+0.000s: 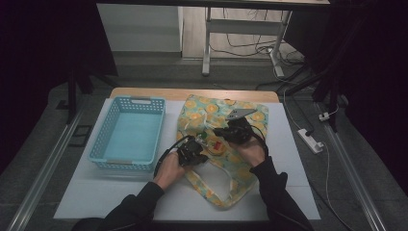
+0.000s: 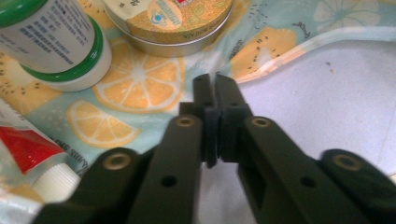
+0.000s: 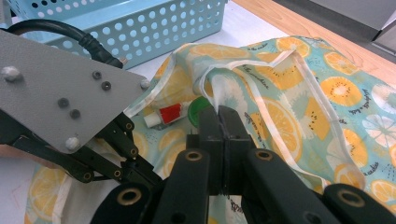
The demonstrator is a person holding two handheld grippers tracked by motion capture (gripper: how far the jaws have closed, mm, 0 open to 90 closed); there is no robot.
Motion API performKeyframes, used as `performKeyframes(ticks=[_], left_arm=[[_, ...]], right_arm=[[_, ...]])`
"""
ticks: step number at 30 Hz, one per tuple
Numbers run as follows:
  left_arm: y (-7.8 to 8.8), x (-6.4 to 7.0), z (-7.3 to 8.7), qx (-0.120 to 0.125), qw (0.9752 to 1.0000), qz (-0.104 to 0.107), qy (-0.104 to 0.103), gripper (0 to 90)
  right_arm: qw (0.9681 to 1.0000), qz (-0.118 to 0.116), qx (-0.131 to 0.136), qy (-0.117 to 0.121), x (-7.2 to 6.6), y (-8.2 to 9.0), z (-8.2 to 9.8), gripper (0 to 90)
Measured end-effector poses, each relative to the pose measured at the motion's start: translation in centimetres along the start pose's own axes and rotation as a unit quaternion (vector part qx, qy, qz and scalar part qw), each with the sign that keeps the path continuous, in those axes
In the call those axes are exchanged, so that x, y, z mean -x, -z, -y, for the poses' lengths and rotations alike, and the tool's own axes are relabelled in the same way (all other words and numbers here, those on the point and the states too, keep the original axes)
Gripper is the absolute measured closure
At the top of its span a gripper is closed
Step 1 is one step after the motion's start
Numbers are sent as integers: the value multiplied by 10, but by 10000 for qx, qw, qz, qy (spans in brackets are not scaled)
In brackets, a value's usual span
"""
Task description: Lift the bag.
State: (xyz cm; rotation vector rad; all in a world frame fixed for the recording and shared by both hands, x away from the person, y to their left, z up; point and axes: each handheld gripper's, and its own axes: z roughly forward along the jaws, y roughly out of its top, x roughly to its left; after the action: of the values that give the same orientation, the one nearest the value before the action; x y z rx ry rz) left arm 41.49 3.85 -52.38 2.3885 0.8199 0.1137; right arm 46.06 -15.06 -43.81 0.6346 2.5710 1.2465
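Note:
A cloth bag (image 1: 197, 111) printed with orange slices lies flat on the white table. A round tin (image 1: 219, 147) (image 2: 173, 23), a white bottle with a green cap (image 2: 56, 42) and a red-and-white tube (image 2: 32, 154) (image 3: 168, 114) rest at its mouth. My left gripper (image 1: 202, 154) (image 2: 215, 84) is shut, its tips at the bag's trimmed edge (image 2: 266, 67) just short of the tin; I cannot tell whether cloth is nipped. My right gripper (image 1: 219, 131) (image 3: 219, 112) is shut on the bag's upper rim (image 3: 210, 84), which stands tented above the tube and the green cap (image 3: 200, 108).
An empty light-blue perforated basket (image 1: 130, 100) (image 3: 140, 23) stands left of the bag. The bag's straps (image 1: 211, 195) loop toward the near table edge. A wooden strip (image 1: 144, 92) runs along the far edge. Cables and a power strip (image 1: 310, 139) lie on the floor at right.

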Motion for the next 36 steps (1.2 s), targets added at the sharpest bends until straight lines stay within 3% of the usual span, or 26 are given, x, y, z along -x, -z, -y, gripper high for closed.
performKeyframes(ticks=[6,11,15,22,28,36], left_arm=[[1,5,-3,-72,9998,-157,88,897],[3,6,-3,-89,9998,-197,24,897],[10,5,-3,45,9997,-140,212,898],[28,7,-7,237,9990,204,309,898],[39,7,-10,364,9983,323,334,898],[55,1,-16,542,9951,733,381,899]], right_arm=[[10000,9,4,-27,1,1,0,900],[10000,-10,7,-66,3,3,0,900],[10000,-36,-39,-79,3,3,0,900],[9994,-254,41,-227,3,7,-2,900],[9993,-331,37,-187,0,9,-7,900],[9983,-508,-5,-269,1,12,-12,900]])
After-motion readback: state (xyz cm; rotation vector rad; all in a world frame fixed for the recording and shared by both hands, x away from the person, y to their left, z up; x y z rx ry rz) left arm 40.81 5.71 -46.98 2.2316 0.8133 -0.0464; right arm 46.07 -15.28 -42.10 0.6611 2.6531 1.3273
